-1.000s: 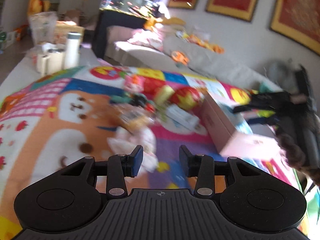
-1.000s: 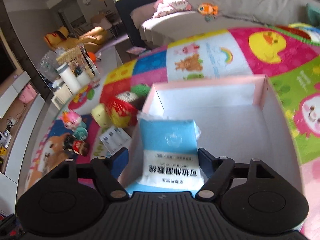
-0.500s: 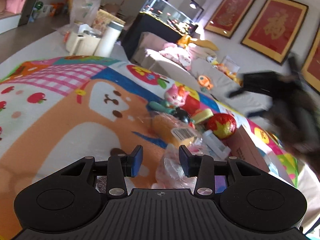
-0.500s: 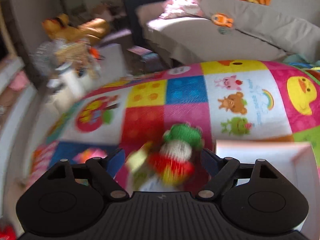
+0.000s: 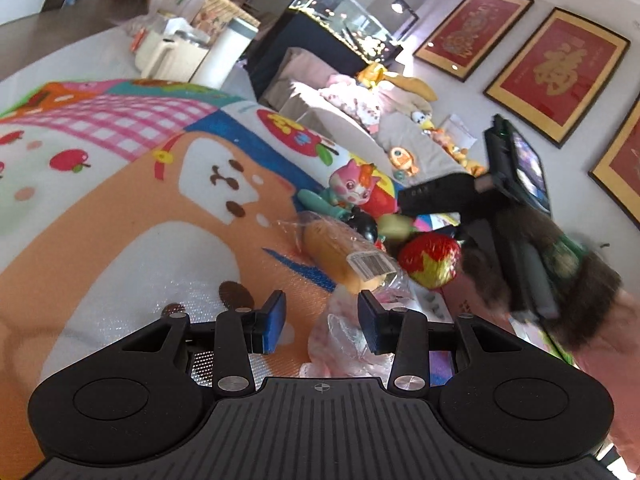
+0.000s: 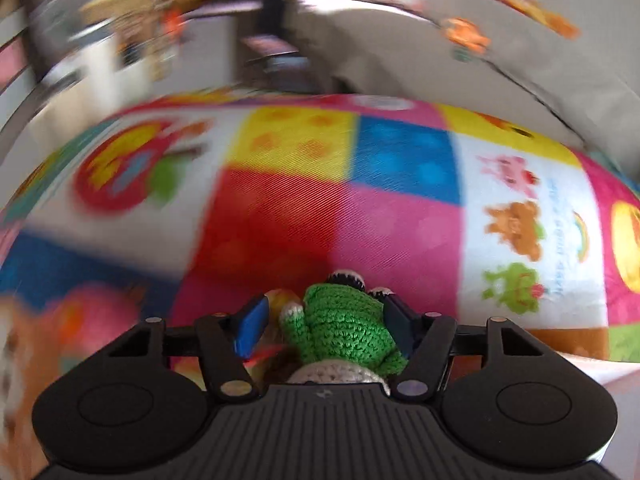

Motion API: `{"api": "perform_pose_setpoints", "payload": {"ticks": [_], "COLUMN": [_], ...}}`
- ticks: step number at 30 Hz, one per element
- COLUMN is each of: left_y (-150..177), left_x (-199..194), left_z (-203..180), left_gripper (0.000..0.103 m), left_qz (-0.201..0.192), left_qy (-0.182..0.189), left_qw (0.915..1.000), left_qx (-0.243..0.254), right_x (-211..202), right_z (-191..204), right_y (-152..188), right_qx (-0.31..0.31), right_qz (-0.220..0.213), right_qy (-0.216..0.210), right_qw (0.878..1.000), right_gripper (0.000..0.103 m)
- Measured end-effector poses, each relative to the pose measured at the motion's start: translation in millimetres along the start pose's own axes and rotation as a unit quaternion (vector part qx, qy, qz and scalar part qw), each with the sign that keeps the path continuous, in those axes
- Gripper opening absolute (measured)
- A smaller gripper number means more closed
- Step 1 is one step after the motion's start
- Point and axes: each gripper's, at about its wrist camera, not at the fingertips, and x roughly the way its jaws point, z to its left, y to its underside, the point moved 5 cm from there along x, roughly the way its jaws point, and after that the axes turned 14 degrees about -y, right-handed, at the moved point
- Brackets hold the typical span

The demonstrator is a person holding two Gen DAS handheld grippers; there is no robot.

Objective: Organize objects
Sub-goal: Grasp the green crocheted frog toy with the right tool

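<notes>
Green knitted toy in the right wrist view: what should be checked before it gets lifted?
1. Green knitted toy sits between the right gripper's jaws: ok.
2. Both pads pressing on it: not ok. The jaws have just been closing, but a gap shows at the left pad.
3. Nothing else caught in the grip: cannot tell. Something yellow lies right beside the toy.
4. Left gripper free: ok. Its jaws are open and hold nothing, with a crumpled plastic bag by one finger.
</notes>
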Motion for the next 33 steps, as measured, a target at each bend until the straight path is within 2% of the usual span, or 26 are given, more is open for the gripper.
{"api": "perform_pose_setpoints", "payload": {"ticks": [5,9,12,15,17,20,23,25,27,29,31,33], "left_y": [0.2,0.2,-0.2,-2.3,-3.7,-5.9,-4.5,0.7,10.9,21.8,28.7,30.5], "left_x": [1.2,0.8,-1.4,-4.3,-8.8,-26.8,-50.9,-61.3,-66.1,-71.7,-77.7,-80.8], "left_z": [2.5,0.6,-0.5,-0.1,-1.0,-8.3,-29.0,-50.5,-75.5,-93.3,-104.9,-109.6], "left_gripper": [0.043,0.043,0.043,0.043,0.043,0.043,0.043,0.043,0.043,0.043,0.043,0.043], "left_qz": [0.006,0.003,-0.005,-0.016,-0.025,-0.045,-0.044,-0.025,0.019,0.052,0.067,0.064], "left_qy": [-0.001,-0.005,-0.005,-0.008,-0.015,-0.038,-0.015,0.006,0.036,0.056,0.064,0.056], "left_qw": [0.9999,1.0000,1.0000,0.9998,0.9996,0.9980,0.9981,0.9968,0.9920,0.9873,0.9838,0.9836], "left_qx": [-0.010,-0.005,-0.001,-0.001,0.004,0.023,0.042,0.075,0.120,0.140,0.153,0.159], "right_x": [-37.9,-78.0,-104.5,-131.2,-155.0,-191.7,-219.4,-224.6,-222.2,-218.6,-214.2,-208.3], "right_z": [40.9,57.5,57.1,48.7,38.1,11.1,-16.4,-32.1,-45.5,-52.9,-53.9,-52.8], "right_y": [58.5,107.0,136.1,159.6,171.0,181.1,198.0,213.9,229.8,247.2,264.5,278.6], "right_qx": [-0.099,-0.133,-0.121,-0.073,-0.044,-0.029,-0.035,-0.025,-0.001,0.015,0.011,0.001], "right_qz": [0.019,0.028,0.041,0.051,0.032,-0.041,-0.108,-0.125,-0.133,-0.139,-0.146,-0.151], "right_qy": [-0.038,-0.074,-0.109,-0.171,-0.201,-0.181,-0.115,-0.093,-0.090,-0.085,-0.071,-0.062], "right_qw": [0.994,0.988,0.986,0.981,0.978,0.982,0.987,0.988,0.987,0.987,0.987,0.987], "right_gripper": [0.058,0.057,0.058,0.058,0.058,0.070,0.076,0.076,0.076,0.076,0.076,0.076]}}
